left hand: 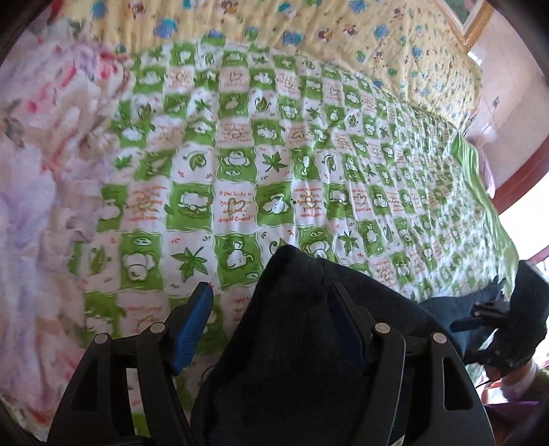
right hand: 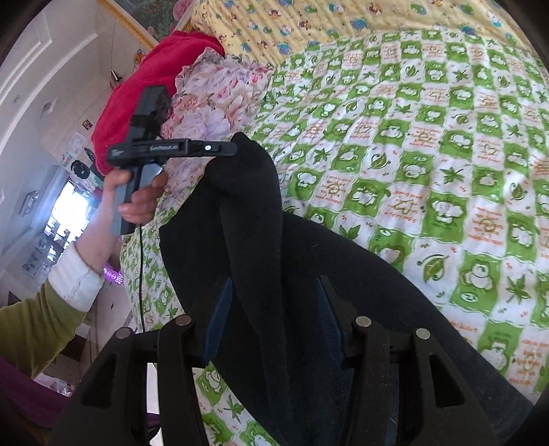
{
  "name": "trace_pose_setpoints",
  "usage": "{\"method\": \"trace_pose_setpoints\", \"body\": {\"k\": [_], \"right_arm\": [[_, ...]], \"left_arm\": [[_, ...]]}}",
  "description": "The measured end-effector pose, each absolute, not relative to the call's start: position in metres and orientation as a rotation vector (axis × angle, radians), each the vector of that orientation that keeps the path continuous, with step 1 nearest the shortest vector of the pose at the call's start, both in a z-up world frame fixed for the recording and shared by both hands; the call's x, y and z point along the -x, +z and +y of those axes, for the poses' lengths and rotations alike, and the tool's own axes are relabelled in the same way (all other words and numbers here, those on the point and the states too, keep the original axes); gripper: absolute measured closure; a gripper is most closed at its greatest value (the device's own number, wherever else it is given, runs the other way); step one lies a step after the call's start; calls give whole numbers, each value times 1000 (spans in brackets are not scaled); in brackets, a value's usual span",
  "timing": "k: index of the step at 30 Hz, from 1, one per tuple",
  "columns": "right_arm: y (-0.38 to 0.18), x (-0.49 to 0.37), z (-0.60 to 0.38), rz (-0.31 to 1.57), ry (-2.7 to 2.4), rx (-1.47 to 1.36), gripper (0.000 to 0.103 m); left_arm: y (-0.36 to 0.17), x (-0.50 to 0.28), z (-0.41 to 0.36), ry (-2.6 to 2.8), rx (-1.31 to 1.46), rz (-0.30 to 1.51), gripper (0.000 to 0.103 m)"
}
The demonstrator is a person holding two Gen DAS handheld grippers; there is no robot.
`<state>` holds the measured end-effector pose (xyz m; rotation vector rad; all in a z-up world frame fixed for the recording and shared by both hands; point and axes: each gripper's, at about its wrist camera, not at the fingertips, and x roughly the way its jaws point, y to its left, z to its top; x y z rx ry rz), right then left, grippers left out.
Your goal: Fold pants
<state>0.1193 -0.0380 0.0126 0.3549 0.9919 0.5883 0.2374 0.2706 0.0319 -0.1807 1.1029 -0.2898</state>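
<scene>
Dark navy pants hang lifted above a green-and-white checked quilt. In the left wrist view the cloth drapes over my left gripper's right finger; its blue-padded left finger stands apart and bare, jaws wide. My right gripper has a thick fold of the pants between its blue pads. From the right wrist view the left gripper shows at the pants' upper edge, held by a hand. The right gripper shows at the far right of the left wrist view, with pants cloth at it.
A pale floral blanket is bunched at the quilt's left side, with a red cloth beyond it. A yellow cartoon-print cover lies at the far end. The bed's right edge and a wooden frame are at right.
</scene>
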Motion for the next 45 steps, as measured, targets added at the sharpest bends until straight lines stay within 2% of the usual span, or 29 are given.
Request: {"method": "trace_pose_setpoints", "body": {"k": [2, 4, 6, 8, 9, 19, 24, 40, 45], "right_arm": [[11, -120, -33, 998, 592, -340, 52], [9, -121, -25, 1007, 583, -292, 62], [6, -122, -19, 1015, 583, -271, 82], [8, -120, -15, 999, 585, -261, 93], [11, -118, -13, 983, 583, -251, 95], [44, -83, 3, 847, 659, -160, 96], [42, -62, 19, 828, 716, -75, 96], [12, -41, 60, 820, 750, 161, 96], [5, -44, 56, 846, 755, 131, 96]], "left_arm": [[28, -240, 270, -302, 191, 1111, 45], [27, -240, 268, -306, 192, 1109, 59], [27, -239, 265, -297, 173, 1098, 86], [29, -233, 261, -277, 144, 1075, 94], [31, -229, 260, -272, 137, 1059, 96], [76, -154, 263, -226, 138, 874, 100], [80, -109, 272, -185, 219, 808, 100], [23, -32, 302, 8, 423, 687, 100], [10, -23, 307, 40, 477, 669, 100]]}}
